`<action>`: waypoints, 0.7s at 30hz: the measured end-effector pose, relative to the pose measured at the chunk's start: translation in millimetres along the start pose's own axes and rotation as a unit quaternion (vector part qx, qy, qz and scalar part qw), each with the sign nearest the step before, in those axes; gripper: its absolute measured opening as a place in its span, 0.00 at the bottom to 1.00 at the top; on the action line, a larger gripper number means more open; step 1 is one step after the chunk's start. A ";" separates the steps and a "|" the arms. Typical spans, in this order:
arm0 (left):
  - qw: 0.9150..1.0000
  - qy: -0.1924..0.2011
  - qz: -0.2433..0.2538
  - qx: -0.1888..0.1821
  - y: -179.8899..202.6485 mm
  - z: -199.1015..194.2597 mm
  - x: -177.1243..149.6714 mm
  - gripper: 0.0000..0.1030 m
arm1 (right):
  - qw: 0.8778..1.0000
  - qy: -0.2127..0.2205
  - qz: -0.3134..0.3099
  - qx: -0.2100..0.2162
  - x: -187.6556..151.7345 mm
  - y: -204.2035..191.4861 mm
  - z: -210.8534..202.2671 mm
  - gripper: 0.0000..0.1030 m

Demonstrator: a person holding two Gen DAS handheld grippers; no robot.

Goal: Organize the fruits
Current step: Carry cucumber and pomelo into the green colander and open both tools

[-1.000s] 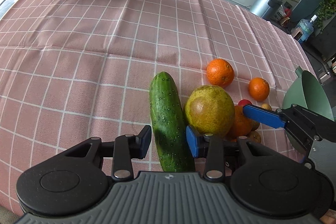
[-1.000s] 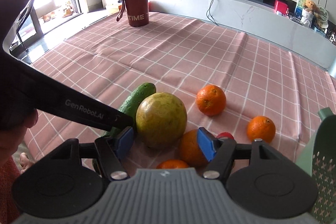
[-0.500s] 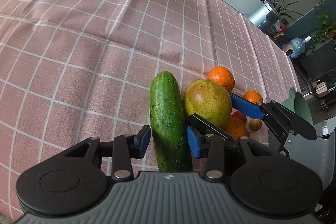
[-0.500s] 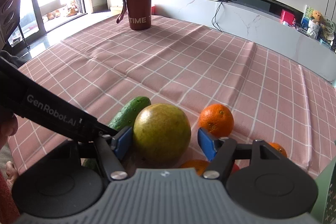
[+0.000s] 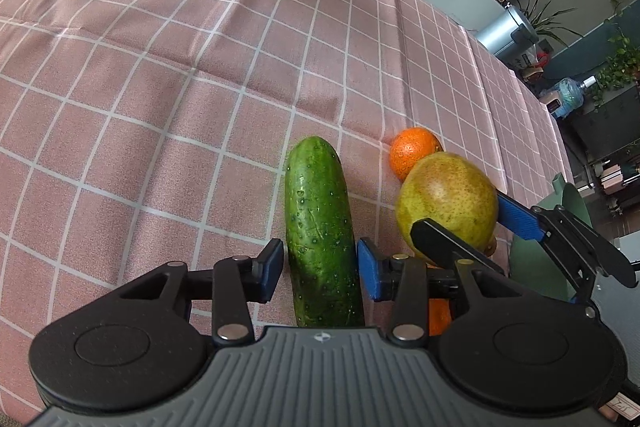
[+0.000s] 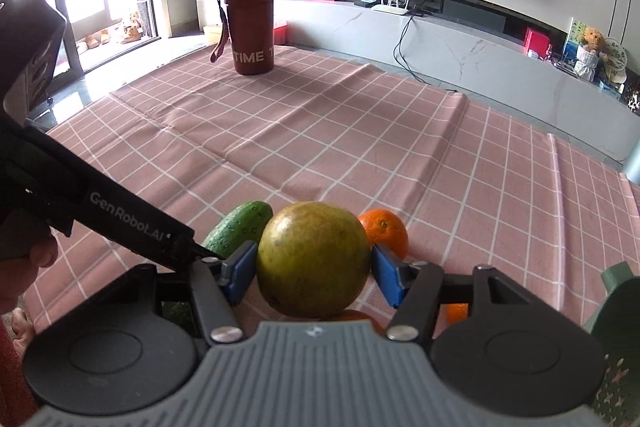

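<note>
A green cucumber (image 5: 320,227) lies on the pink checked cloth. My left gripper (image 5: 320,269) straddles its near end, jaws open with small gaps on both sides. My right gripper (image 6: 314,273) is shut on a large yellow-green round fruit (image 6: 314,259) and holds it raised above the cloth; the fruit also shows in the left wrist view (image 5: 448,203), with the right gripper's fingers (image 5: 520,219) on either side. An orange (image 5: 414,151) lies behind it and also shows in the right wrist view (image 6: 384,231). More oranges (image 6: 456,311) lie below, mostly hidden.
A dark red "TIME" tumbler (image 6: 252,27) stands at the far side of the table. A green colander (image 5: 548,247) sits at the right, also seen at the right wrist view's edge (image 6: 616,307). The cloth has a raised fold (image 6: 460,103).
My right gripper closed around the yellow-green fruit and lifted it up off the cloth. My left gripper stayed astride the cucumber while tilting slightly forward.
</note>
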State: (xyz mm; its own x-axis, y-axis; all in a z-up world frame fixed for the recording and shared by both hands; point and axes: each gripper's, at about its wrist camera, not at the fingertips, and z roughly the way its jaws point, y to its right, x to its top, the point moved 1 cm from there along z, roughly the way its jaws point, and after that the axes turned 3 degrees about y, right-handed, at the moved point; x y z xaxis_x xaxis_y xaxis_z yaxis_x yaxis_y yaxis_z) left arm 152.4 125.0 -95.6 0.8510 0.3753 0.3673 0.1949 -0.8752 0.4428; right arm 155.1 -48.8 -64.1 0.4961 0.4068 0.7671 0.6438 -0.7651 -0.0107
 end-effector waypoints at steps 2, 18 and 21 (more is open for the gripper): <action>1.000 0.000 0.009 0.008 6.4 2.3 -0.1 0.45 | 1.000 0.005 0.010 -0.005 -0.4 5.2 -8.0 0.57; 0.991 0.083 0.079 0.073 61.8 -25.3 -26.6 0.41 | 0.989 0.003 0.138 -0.058 -13.8 61.0 -98.3 0.57; 0.987 0.105 0.101 0.066 85.9 -43.2 -29.8 0.41 | 0.985 0.006 0.161 -0.064 -19.0 76.1 -120.4 0.57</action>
State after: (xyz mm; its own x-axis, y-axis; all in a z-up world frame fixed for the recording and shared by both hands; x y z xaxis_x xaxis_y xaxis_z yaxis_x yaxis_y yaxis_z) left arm 122.7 51.9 -33.2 0.7614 0.2316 0.6055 0.1042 -0.9656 0.2382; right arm 124.6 -174.8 -2.3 0.6545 0.1274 0.7452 0.3750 -0.9106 -0.1736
